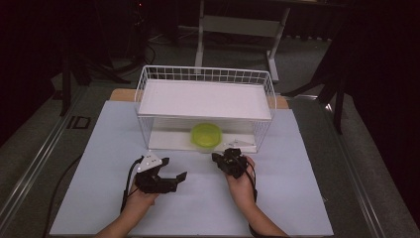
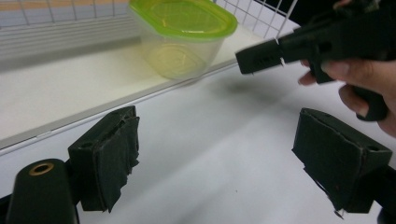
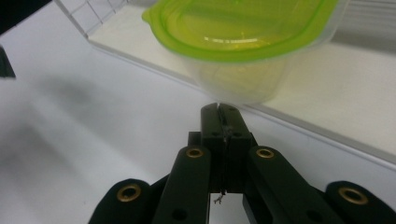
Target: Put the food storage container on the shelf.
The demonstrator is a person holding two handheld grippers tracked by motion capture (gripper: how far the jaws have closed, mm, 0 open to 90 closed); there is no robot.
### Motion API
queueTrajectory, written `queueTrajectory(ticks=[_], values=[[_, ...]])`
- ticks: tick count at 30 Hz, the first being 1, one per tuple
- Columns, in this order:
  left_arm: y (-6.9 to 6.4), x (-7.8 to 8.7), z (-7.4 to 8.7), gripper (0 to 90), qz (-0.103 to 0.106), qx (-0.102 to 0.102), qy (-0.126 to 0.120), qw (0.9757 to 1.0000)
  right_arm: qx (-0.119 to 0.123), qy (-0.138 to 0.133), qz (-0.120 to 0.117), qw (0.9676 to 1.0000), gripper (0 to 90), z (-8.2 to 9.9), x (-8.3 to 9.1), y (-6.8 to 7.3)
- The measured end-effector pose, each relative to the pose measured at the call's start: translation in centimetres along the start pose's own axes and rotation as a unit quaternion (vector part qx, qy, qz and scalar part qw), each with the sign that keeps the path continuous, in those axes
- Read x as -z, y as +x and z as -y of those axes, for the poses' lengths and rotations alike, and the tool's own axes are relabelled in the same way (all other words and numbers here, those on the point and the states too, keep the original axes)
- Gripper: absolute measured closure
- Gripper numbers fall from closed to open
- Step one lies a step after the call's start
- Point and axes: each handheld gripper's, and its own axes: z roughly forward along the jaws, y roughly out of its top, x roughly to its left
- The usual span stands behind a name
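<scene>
A clear tub with a lime-green lid (image 1: 206, 135) stands at the front edge of the lower board inside a white wire rack (image 1: 142, 91). My right gripper (image 1: 216, 157) is shut, with nothing between its jaws, just in front of the tub. Along its own jaws, the right gripper (image 3: 221, 114) points at the base of the tub (image 3: 243, 42), very near it; touch cannot be told. My left gripper (image 1: 173, 169) lies to the left on the mat, open. Its pads (image 2: 109, 161) stand wide apart over bare mat. Beyond them are the tub (image 2: 184, 35) and the right gripper (image 2: 261, 56).
The rack has a white top shelf (image 1: 203, 99) above the tub and wire walls at the sides and back. A pale mat (image 1: 287, 198) covers the table. Cables trail from both grippers toward the person. Dark floor and a stand's legs (image 1: 200, 44) lie beyond the table.
</scene>
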Motion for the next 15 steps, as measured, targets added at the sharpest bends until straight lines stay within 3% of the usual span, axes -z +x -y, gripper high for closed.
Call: queueTrajectory(ticks=[2,3,5,12,15], values=[[-0.1,-0.1,0.2,5.5,-0.001,-0.006,-0.008,1.0,0.0,-0.002,0.002,1.0,89.8,-0.2,-0.2,0.0],[-0.3,-0.2,0.3,1.1,-0.009,-0.031,-0.002,0.9995,0.0,-0.002,0.002,1.0,89.8,-0.2,-0.3,0.0],[-0.4,-0.3,0.5,1.1,-0.013,-0.039,-0.002,0.9991,-0.002,-0.001,0.004,1.0,89.9,-0.4,-0.6,0.1],[0.1,-0.5,0.9,1.1,0.003,-0.021,0.0,0.9998,-0.008,-0.004,0.004,1.0,89.9,-1.0,-1.4,0.1],[0.3,-0.6,1.0,1.1,0.0,-0.018,0.0,0.9998,-0.009,-0.004,0.008,0.9999,89.9,-1.1,-1.8,0.0]])
